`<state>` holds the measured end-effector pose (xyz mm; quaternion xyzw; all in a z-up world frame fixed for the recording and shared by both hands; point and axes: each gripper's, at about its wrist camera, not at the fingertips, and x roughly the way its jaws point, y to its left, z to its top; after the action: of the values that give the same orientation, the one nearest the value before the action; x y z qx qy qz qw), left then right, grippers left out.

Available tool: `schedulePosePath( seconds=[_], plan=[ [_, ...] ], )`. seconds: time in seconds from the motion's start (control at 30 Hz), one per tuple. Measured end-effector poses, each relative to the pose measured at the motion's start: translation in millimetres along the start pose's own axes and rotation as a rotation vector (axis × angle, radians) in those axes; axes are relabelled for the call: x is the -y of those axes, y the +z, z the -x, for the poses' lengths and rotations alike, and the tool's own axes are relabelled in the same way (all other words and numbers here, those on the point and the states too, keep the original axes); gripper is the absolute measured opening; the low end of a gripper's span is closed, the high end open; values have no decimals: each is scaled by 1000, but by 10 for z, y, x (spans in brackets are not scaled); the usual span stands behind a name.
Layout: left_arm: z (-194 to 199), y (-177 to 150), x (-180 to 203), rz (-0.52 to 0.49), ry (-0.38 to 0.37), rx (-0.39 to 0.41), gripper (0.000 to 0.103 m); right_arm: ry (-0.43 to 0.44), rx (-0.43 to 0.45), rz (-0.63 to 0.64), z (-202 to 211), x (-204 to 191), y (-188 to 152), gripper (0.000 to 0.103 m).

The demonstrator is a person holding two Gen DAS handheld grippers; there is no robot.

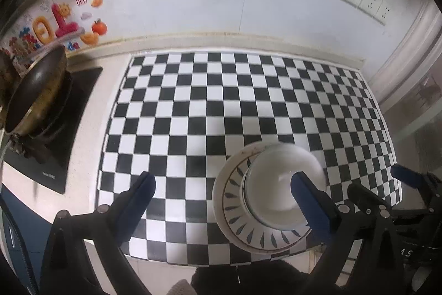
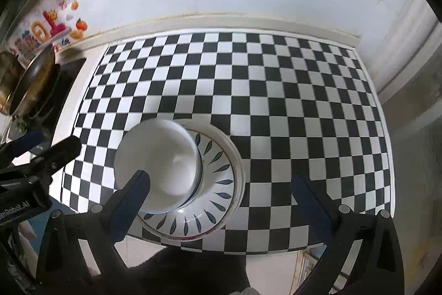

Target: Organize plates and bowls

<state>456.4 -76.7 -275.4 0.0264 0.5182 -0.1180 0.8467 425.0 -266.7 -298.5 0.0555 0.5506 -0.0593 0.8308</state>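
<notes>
Claws are both gaping wide and gripping nothing: the left claw (image 1: 223, 191) and the right claw (image 2: 222, 188) are hovering over the checkered table (image 2: 276, 101). A white bowl (image 2: 157, 165) is sitting inside the leaf-patterned plate (image 2: 218, 184) near the table's front edge.

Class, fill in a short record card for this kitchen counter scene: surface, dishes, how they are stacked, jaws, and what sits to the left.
surface: black-and-white checkered mat
dishes: white bowl; leaf-patterned plate
stacking: bowl sits in the plate, near the mat's front edge
left gripper: jaws open, holding nothing
right gripper: jaws open, holding nothing
left of mat: dark wok on a stove
</notes>
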Motion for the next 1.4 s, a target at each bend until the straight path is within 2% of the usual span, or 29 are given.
schedulePosePath(
  seconds=[0.33,0.47,0.63,0.9,1.17,1.4],
  plan=[
    [395,-14,123,14,5,95,101,-42,129,8,531,46,-35,103],
    [561,-76,162,33,8,101,101,-36,168,4,759,113,-88,103],
    [894,-215,265,34,57,145,101,-16,229,6,1122,190,-233,103],
    [1618,-596,493,34,140,271,101,-9,325,14,1725,307,-672,103],
    [2135,-1049,631,32,132,295,101,-16,372,1,2349,361,-1220,103],
    [2623,-1533,544,27,129,336,101,-19,428,12,2896,169,-1780,103]
  ],
)
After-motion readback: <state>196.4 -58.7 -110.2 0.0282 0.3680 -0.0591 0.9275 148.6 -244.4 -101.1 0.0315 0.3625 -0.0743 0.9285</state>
